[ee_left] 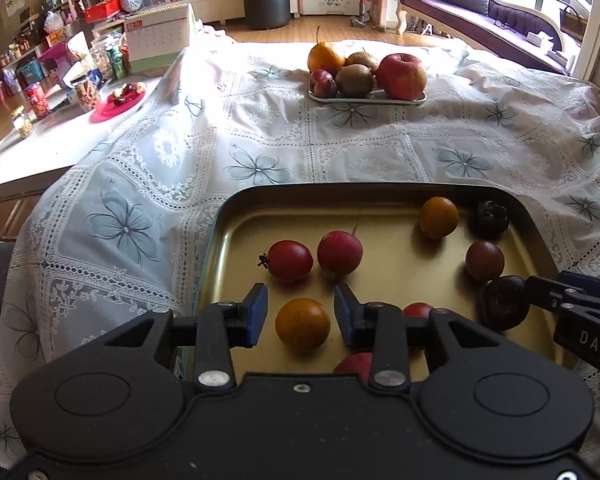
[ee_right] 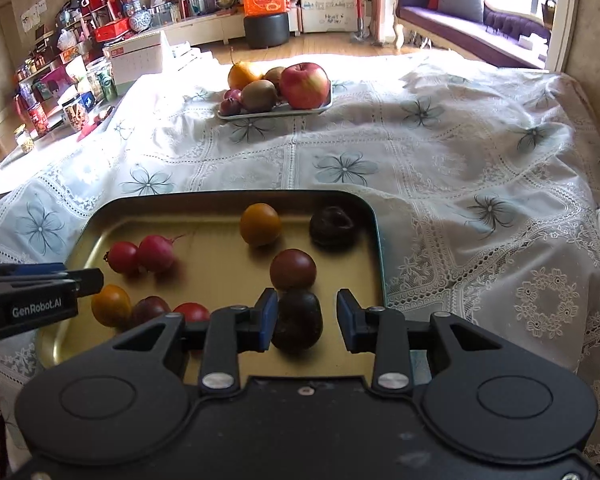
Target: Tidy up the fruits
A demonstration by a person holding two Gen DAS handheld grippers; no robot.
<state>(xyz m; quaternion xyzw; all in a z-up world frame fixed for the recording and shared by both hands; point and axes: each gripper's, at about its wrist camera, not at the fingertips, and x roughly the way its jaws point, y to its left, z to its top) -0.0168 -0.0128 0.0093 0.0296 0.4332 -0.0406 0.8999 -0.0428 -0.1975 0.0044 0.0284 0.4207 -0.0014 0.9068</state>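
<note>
A gold tray (ee_left: 220, 232) holds several small fruits. My left gripper (ee_left: 301, 314) is open, and an orange tomato (ee_left: 303, 324) lies between its fingers with a gap on each side. My right gripper (ee_right: 307, 316) is open around a dark purple fruit (ee_right: 298, 320); the left pad touches the fruit and the right pad stands clear of it. A red tomato (ee_left: 290, 261), a radish (ee_left: 339, 253), a second orange tomato (ee_left: 439, 217), a brownish tomato (ee_right: 293, 269) and a wrinkled dark fruit (ee_right: 332, 226) also lie in the tray.
At the far side of the white lace tablecloth (ee_left: 260, 140) a small white plate (ee_left: 364, 98) carries an apple (ee_left: 401, 76), kiwis, plums and an orange fruit. A side table with jars and a pink dish (ee_left: 116, 106) is to the left.
</note>
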